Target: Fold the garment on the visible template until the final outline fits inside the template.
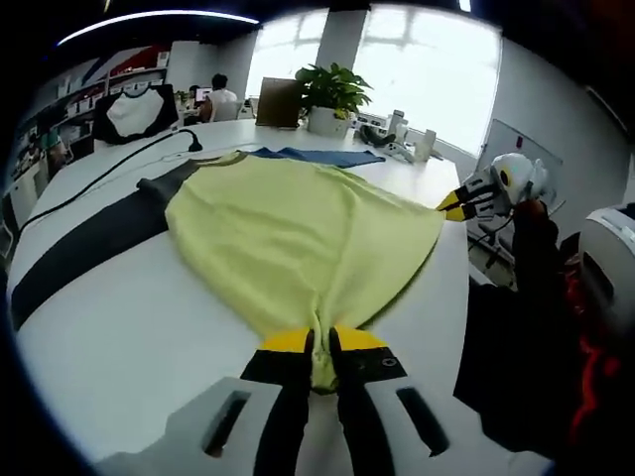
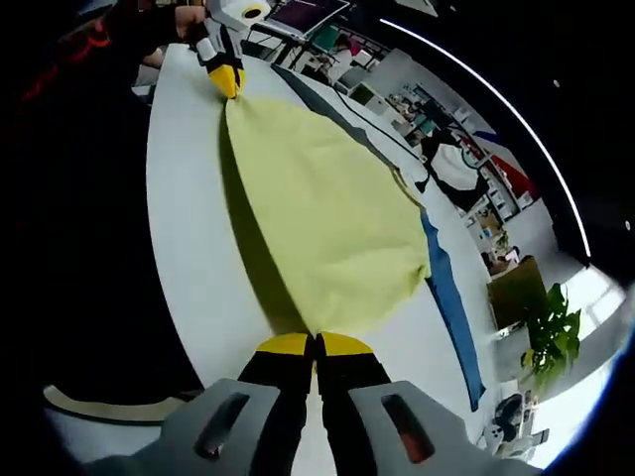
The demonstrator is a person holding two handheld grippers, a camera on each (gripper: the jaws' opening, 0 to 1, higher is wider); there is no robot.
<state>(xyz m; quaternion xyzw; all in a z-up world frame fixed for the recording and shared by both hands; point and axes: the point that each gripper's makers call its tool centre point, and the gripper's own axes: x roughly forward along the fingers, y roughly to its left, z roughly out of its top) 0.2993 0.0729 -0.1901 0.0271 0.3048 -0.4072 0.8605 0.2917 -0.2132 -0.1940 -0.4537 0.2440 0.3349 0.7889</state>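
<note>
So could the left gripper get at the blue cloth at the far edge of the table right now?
Probably not: the left gripper is shut on the yellow garment, whose whole spread lies between it and the blue cloth.

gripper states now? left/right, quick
Left gripper: shut on the yellow garment's near edge.
Right gripper: shut on the yellow garment's other corner.

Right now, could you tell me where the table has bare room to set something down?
Bare white table lies between the yellow garment and the dark strip. The far end is crowded: blue cloth, potted plant, small items.
</note>
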